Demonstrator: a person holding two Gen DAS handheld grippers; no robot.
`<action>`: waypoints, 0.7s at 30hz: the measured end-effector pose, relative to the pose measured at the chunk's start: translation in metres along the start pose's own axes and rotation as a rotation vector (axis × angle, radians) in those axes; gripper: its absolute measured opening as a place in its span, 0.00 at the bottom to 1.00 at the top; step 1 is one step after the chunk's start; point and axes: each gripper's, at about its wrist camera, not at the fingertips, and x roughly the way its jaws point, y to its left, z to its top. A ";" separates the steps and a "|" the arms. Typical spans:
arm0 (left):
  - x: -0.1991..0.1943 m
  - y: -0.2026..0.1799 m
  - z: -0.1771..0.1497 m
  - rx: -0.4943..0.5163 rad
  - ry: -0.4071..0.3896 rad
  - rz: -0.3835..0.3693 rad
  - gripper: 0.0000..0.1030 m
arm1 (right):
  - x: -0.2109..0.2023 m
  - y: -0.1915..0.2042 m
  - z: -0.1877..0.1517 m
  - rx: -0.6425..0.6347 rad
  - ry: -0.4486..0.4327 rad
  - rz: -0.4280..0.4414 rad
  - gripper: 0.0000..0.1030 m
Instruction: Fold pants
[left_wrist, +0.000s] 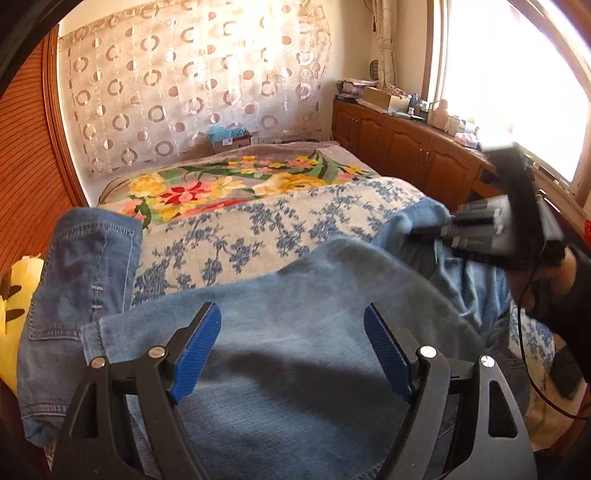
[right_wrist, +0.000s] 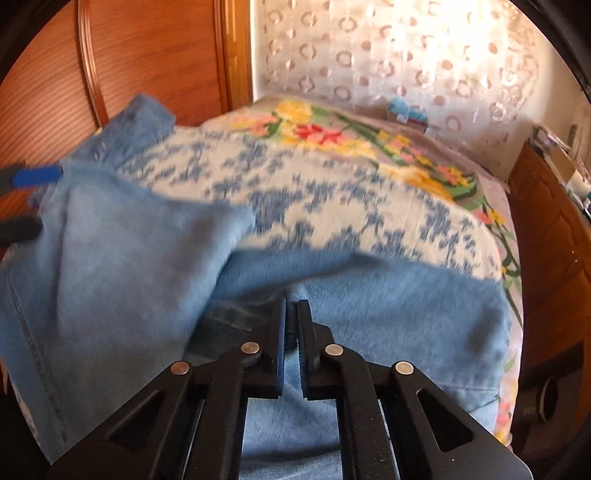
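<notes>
Light blue denim pants (left_wrist: 314, 280) lie spread over the near part of a bed, with the waistband and back pocket (left_wrist: 85, 266) at the left. My left gripper (left_wrist: 291, 314) hovers just over the fabric, its blue pads wide apart and nothing between them. At the right, my right gripper (left_wrist: 417, 230) is shut on a raised fold of the pants, held by a hand in a dark sleeve (left_wrist: 561, 280). In the right wrist view the black fingers of the right gripper (right_wrist: 291, 306) are pressed together on the denim (right_wrist: 129, 258). The left gripper (right_wrist: 29, 201) shows at that view's left edge.
The bed carries a blue-and-white floral blanket (left_wrist: 258, 229) and a bright flowered one (left_wrist: 221, 184) behind it. Wooden cabinets (left_wrist: 406, 140) with clutter run along the right under a window. A wooden panel (left_wrist: 29, 147) and a yellow object (left_wrist: 22, 280) are at the left.
</notes>
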 end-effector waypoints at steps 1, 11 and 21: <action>0.003 0.001 -0.003 -0.003 0.009 0.000 0.78 | -0.005 -0.001 0.006 0.008 -0.036 -0.006 0.02; 0.019 0.006 -0.022 -0.024 0.048 0.001 0.78 | 0.014 -0.006 0.036 0.047 -0.036 -0.020 0.05; 0.021 0.005 -0.031 -0.032 0.046 -0.002 0.78 | -0.060 -0.042 -0.029 0.163 -0.051 -0.100 0.35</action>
